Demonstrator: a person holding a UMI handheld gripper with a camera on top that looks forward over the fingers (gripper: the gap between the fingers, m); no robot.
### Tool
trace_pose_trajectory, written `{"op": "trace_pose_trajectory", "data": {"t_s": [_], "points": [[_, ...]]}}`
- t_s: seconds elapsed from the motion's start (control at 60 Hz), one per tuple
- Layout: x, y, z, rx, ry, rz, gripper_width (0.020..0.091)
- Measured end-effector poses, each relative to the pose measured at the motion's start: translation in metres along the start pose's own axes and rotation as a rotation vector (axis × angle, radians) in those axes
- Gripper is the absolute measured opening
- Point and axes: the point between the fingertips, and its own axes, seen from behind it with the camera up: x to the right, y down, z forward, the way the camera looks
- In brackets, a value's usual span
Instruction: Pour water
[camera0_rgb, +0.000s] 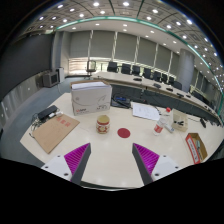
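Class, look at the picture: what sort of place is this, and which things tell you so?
Probably an office or meeting room: a long white table, black chairs along a row of curtained windows, and ceiling spotlights.

An office or meeting room: long desks (150, 85), black chairs (127, 69), curtained windows (120, 45), recessed ceiling lights (110, 13).

White table (115, 150): white box (91, 96), jar (102, 123), red coaster (124, 132), possibly bottles (167, 119).

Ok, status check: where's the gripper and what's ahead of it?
Gripper open, empty, above the table. Bottle and jar ahead, untouched. Red coaster between them; path clear.
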Motion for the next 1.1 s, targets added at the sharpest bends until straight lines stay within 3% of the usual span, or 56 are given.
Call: {"op": "trace_pose_trajectory", "data": {"t_s": [0.133, 0.433, 0.717, 0.983, 1.1], "points": [[0.027, 0.004, 0.009, -0.013, 0.041, 0.035, 0.0859], [0.172, 0.031, 0.1, -0.024, 0.103, 0.062, 0.0859], [0.29, 0.017, 0.233, 0.072, 0.118, 0.078, 0.086], [0.349, 0.003, 0.358, 0.116, 0.112, 0.16, 0.0864], [0.366, -0.003, 0.392, 0.149, 0.141, 0.174, 0.0793]]}}
